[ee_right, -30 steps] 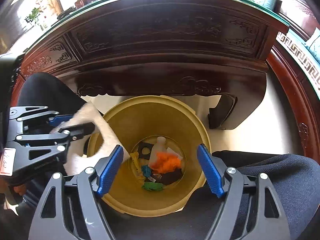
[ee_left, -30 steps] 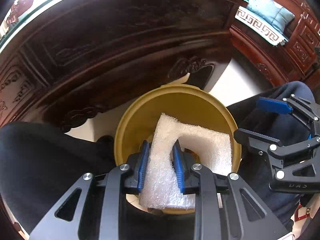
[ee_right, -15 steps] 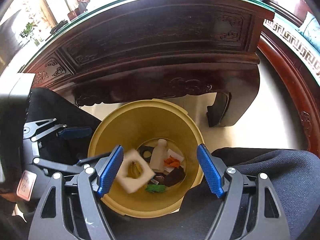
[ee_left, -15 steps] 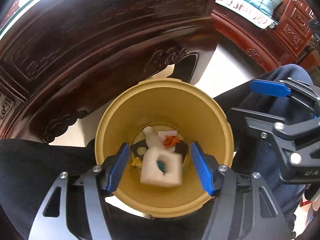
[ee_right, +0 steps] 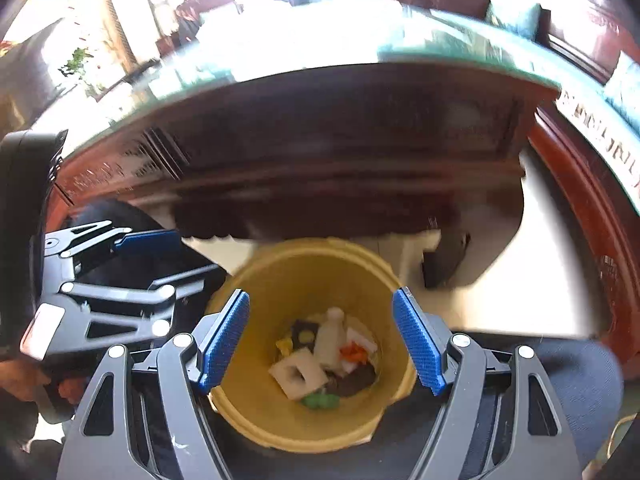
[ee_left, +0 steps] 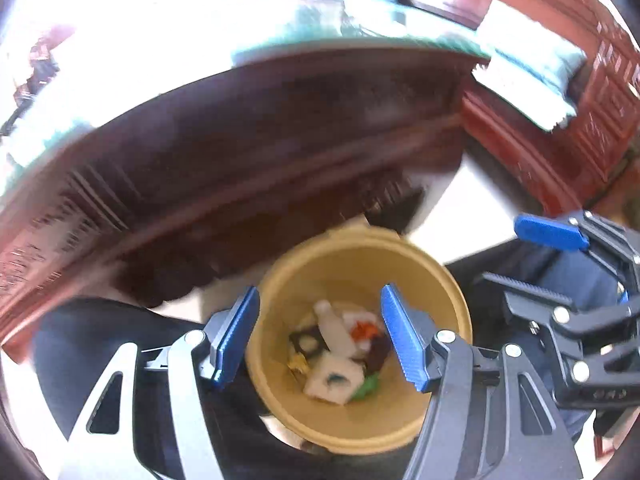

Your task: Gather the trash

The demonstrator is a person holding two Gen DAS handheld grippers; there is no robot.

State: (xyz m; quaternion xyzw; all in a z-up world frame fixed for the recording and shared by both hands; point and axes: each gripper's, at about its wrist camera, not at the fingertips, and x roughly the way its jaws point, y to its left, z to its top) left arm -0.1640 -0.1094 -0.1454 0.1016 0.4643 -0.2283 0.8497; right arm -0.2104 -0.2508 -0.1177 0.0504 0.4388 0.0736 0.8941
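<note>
A yellow bin (ee_left: 436,280) (ee_right: 256,292) stands on the floor between the person's dark-trousered legs. A white foam piece with a hole (ee_left: 334,376) (ee_right: 298,374) lies at the bottom among a white bottle (ee_left: 334,328) (ee_right: 330,338), orange scraps (ee_right: 354,354), a green scrap (ee_right: 320,400) and dark pieces. My left gripper (ee_left: 320,336) is open and empty above the bin. My right gripper (ee_right: 322,344) is open and empty above it too, and shows at the right of the left wrist view (ee_left: 552,256).
A dark carved wooden table (ee_right: 320,128) with a glass top stands just behind the bin; its leg (ee_right: 444,256) is near the bin's right. A red wooden bench with teal cushions (ee_left: 532,64) is at the right. Pale floor (ee_right: 520,280) lies beside the bin.
My left gripper opened and let go of the white foam piece, which fell to the bottom of the bin. Both grippers have since risen, with the table top coming into view.
</note>
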